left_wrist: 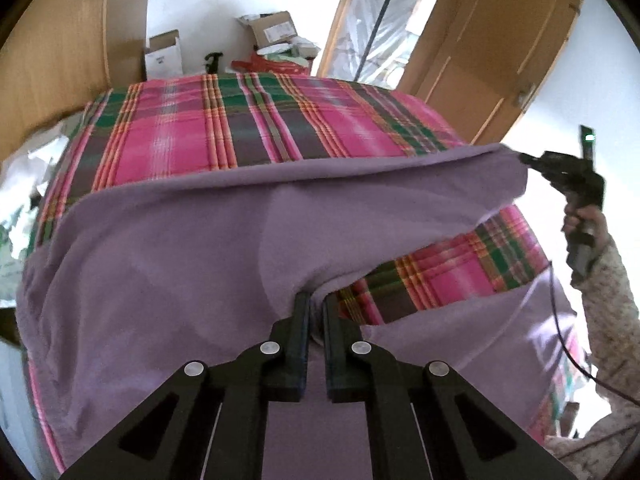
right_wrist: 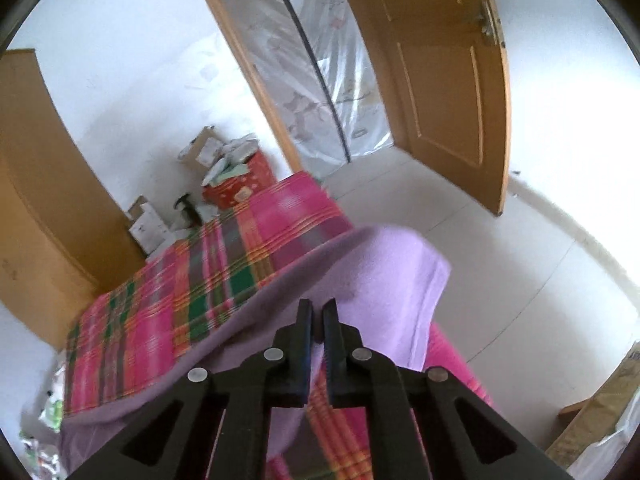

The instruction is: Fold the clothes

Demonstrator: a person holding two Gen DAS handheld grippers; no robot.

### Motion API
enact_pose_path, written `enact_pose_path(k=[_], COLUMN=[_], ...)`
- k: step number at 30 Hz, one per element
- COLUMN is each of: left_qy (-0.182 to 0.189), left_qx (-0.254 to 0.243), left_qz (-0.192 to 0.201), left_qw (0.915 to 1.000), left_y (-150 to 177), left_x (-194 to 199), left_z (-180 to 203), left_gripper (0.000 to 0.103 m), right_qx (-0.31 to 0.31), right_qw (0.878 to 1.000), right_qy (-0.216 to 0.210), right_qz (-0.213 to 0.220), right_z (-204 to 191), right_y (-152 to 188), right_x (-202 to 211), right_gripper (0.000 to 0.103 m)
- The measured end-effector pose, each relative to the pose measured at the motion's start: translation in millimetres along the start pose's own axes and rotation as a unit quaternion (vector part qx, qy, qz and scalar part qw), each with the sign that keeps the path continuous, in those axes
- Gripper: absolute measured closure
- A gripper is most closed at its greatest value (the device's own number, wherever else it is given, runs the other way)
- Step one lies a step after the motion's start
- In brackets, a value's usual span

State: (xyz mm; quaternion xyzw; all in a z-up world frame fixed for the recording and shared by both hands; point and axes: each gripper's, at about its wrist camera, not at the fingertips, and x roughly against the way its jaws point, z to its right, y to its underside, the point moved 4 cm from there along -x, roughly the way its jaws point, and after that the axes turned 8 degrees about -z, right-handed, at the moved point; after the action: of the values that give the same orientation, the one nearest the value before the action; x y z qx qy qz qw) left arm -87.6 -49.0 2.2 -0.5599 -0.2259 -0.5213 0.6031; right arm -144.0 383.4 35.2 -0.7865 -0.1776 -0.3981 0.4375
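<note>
Purple fleece garment held up over a plaid-covered bed by 2 grippers.

The bed (left_wrist: 248, 128), spread with a pink, green and orange plaid sheet, fills the middle of both views, with a wooden door (right_wrist: 436, 80) standing open beyond it and cardboard boxes (left_wrist: 272, 30) piled by the far wall. The purple garment (left_wrist: 168, 248) drapes across the near part of the bed, 1 edge stretched taut between the grippers and lifted off the sheet on the right side. The left gripper (left_wrist: 316, 300) is clamped on a bunched fold of the fabric, its fingers nearly together. The right gripper (right_wrist: 317, 308), seen from the left wrist with a hand (left_wrist: 580, 224) on its handle, pinches the garment's far corner with its fingers close around the cloth.
</note>
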Motion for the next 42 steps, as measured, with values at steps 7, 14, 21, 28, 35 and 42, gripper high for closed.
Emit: enact_pose_path(k=[7,14,21,28,35,42], left_qy=[0.007,0.012,0.018,0.083,0.106,0.102], left_qx=[-0.017,-0.021,-0.025,-0.005,0.019,0.008], left_qz=[-0.035,-0.042,-0.045,0.000,0.026,-0.009], left_qw=[0.9992,0.9988,0.9985,0.9966,0.9938,0.9947], left_y=[15,22,19,5,-15,-30], left_x=[-15,-16,-20,5,15,-14], left_z=[2,5,11,12,8,17], left_gripper=[0.097,0.097,0.097,0.097,0.097,0.090], right_qx=[-0.011,0.000,0.003,0.004,-0.093,-0.074], right_qw=[0.997,0.998,0.997,0.999,0.995,0.994], right_qy=[0.048,0.065,0.080,0.046,0.005,-0.046], right_qz=[-0.055,-0.021,-0.012,-0.016,-0.024,-0.072], right_z=[26,32,45,53,92,99], right_y=[25,25,19,30,23,37], right_x=[-39,-25,-7,-1,-5,-25], right_gripper=[0.098,0.098,0.102,0.100,0.074,0.066])
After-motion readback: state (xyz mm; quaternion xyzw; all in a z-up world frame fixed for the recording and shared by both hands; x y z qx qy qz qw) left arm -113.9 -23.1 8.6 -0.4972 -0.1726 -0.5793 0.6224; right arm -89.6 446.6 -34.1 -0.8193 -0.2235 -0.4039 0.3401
